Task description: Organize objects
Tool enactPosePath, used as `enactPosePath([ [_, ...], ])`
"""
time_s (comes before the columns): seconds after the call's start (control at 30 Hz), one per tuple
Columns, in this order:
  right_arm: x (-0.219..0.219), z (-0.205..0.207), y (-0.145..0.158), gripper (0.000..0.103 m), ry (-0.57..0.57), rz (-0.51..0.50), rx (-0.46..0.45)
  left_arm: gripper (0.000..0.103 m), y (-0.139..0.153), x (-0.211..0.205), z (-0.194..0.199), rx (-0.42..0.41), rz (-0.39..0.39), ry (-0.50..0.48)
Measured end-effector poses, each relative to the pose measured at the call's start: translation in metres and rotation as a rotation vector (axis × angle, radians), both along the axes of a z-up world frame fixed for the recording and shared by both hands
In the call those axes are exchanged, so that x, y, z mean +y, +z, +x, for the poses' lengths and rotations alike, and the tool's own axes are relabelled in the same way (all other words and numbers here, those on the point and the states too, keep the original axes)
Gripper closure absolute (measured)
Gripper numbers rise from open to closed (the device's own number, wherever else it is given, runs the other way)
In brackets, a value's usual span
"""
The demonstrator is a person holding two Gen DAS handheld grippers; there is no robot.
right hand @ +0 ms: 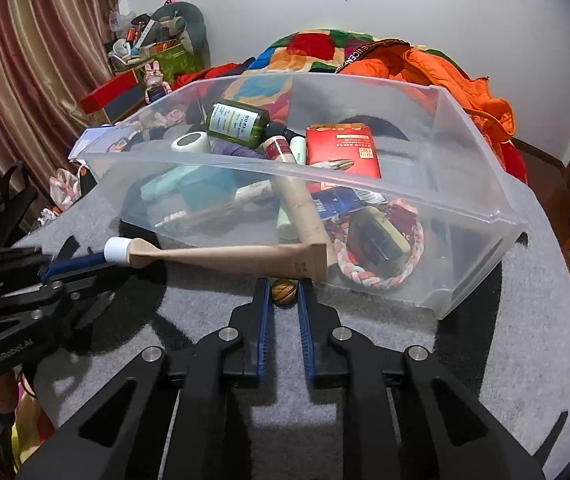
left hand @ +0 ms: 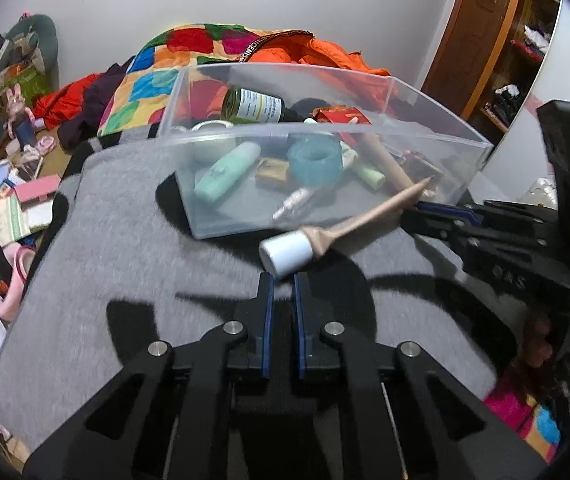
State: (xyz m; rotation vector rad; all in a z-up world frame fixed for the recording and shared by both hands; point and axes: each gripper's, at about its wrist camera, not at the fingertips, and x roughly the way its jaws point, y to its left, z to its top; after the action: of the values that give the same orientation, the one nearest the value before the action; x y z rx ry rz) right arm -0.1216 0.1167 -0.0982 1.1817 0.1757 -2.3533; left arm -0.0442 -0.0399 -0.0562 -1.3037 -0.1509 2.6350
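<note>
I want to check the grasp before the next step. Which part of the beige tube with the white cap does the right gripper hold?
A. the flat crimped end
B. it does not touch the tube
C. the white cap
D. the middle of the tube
A: in the left wrist view the right gripper closes on the flat crimped tail of the beige tube, while the white cap points away, free, near the left gripper.

"GenRobot.AI" stands in white on the black body of the left gripper (right hand: 81, 266). Capital letters run along the dark band (right hand: 365, 53) on the orange jacket (right hand: 445, 68), only partly legible.
</note>
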Motion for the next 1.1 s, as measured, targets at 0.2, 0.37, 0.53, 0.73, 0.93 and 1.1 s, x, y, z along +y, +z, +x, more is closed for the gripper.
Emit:
enactPosePath([
  [0.2, 0.006, 0.007, 0.005, 0.091, -0.001, -0.018, 0.012, 0.092, 0.010, 0.000, 0.012, 0.024, -0.041, -0.021],
  [0.37, 0.015, 0.013, 0.012, 0.091, -0.012, -0.035, 0.019, 0.050, 0.014, 0.016, -0.002, 0.043, -0.105, -0.057],
  [0.53, 0.025, 0.021, 0.017, 0.091, -0.020, -0.036, 0.031, 0.042, 0.007, 0.036, -0.025, 0.017, -0.170, -0.115],
  [0.73, 0.036, 0.025, 0.017, 0.091, -0.027, -0.038, 0.027, 0.040, -0.002, 0.040, -0.043, -0.033, -0.141, -0.154],
  [0.93, 0.039, 0.021, 0.016, 0.091, -0.040, -0.046, 0.019, 0.064, 0.001, 0.033, -0.036, -0.015, -0.052, -0.158],
  [1.1, 0.042, 0.022, 0.019, 0.091, -0.048, -0.055, 0.023, 0.066, 0.005, 0.025, -0.019, -0.005, 0.017, -0.121],
])
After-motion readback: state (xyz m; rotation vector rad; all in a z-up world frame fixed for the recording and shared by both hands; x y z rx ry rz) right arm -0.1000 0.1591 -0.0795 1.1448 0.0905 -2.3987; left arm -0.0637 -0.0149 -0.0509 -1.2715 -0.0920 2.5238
